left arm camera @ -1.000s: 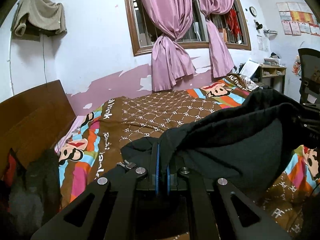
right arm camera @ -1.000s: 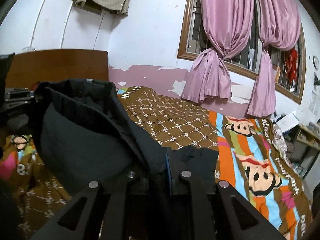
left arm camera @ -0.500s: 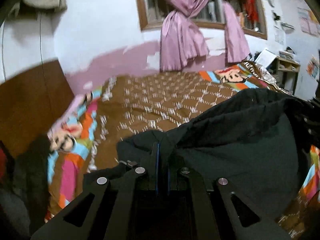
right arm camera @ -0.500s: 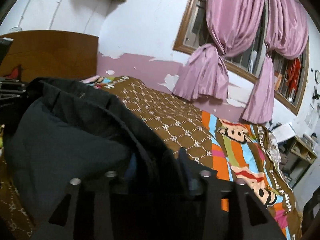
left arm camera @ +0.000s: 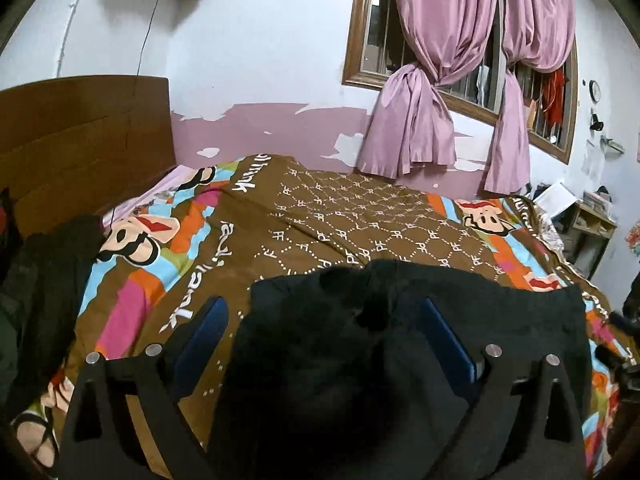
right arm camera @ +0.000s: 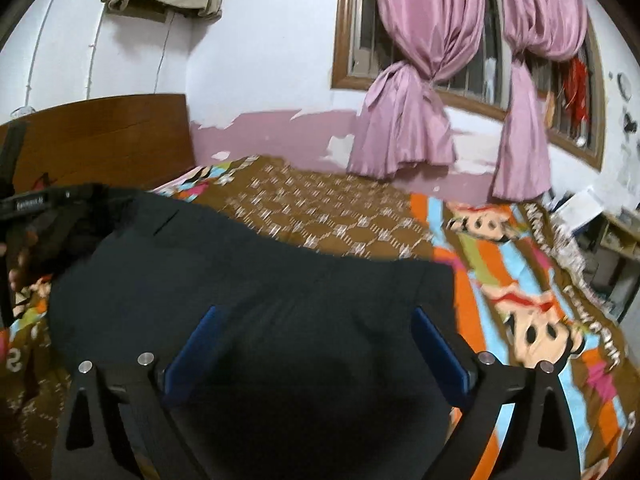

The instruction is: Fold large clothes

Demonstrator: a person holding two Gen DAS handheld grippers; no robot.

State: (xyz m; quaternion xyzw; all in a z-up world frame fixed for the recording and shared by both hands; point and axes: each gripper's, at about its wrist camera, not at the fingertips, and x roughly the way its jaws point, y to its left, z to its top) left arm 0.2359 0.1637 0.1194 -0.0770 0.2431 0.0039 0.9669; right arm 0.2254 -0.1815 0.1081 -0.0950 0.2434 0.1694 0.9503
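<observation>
A large black garment (left arm camera: 400, 340) lies folded on the bed with the brown patterned cover (left arm camera: 340, 220). My left gripper (left arm camera: 324, 320) is open above the garment's left end, its blue pads (left arm camera: 208, 328) spread wide to either side of the cloth. My right gripper (right arm camera: 316, 332) is open above the same garment (right arm camera: 260, 280), over its right part, blue pads (right arm camera: 200, 340) apart. Neither gripper holds the cloth. The left gripper's body (right arm camera: 24, 204) shows at the left edge of the right wrist view.
A wooden headboard (left arm camera: 80, 140) stands at the left. A dark clothes pile (left arm camera: 36, 272) lies at the bed's left end. Pink curtains (left arm camera: 424, 80) hang at the window behind. A desk with shelves (left arm camera: 588, 232) stands at the right.
Both grippers were shut on the black garment and holding it up. Now both have opened and let go, and the garment lies flat on the bed.
</observation>
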